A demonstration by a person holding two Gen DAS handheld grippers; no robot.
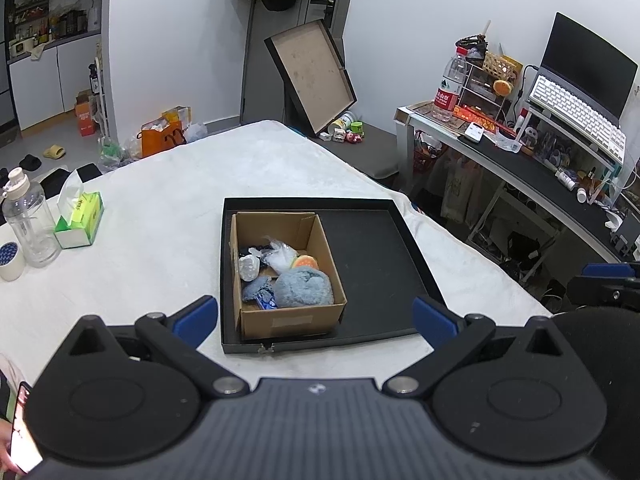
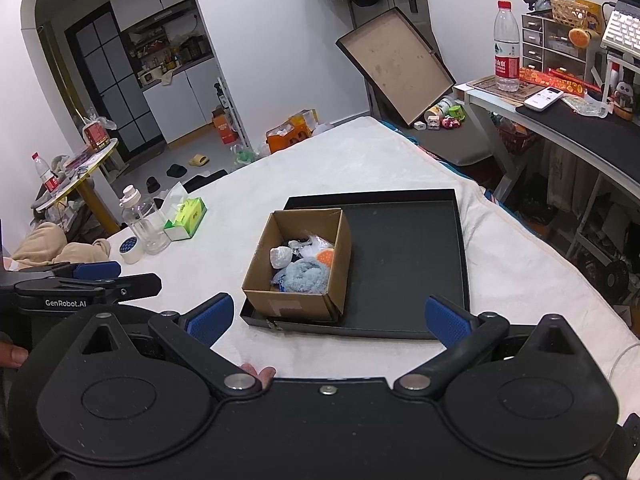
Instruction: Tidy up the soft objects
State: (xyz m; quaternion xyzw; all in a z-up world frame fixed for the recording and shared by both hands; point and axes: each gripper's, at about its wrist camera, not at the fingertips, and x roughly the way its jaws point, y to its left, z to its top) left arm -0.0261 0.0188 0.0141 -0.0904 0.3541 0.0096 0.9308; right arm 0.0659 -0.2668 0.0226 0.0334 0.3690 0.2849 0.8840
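Both your grippers are released right now, nothing in either one. Left gripper [image 1: 316, 316] hangs over the near edge of the tray [image 1: 380, 248], fingers spread wide, and the right gripper [image 2: 328, 318] sits just the same a bit further right, also wide apart and empty.

The soft stuff is all in the box [image 1: 288, 320], which stands in the left half of the black tray on the white bed. Inside you've got a fluffy blue-grey plush [image 1: 305, 288] at the near right corner, an orange bit [image 1: 306, 262] just behind it, a clear plastic bag [image 1: 282, 256] and some dark things at the far left. The tray's right half is bare.

Off to the left: bottle [image 1: 28, 224], tissue pack [image 1: 80, 220], tape roll [image 1: 10, 260].
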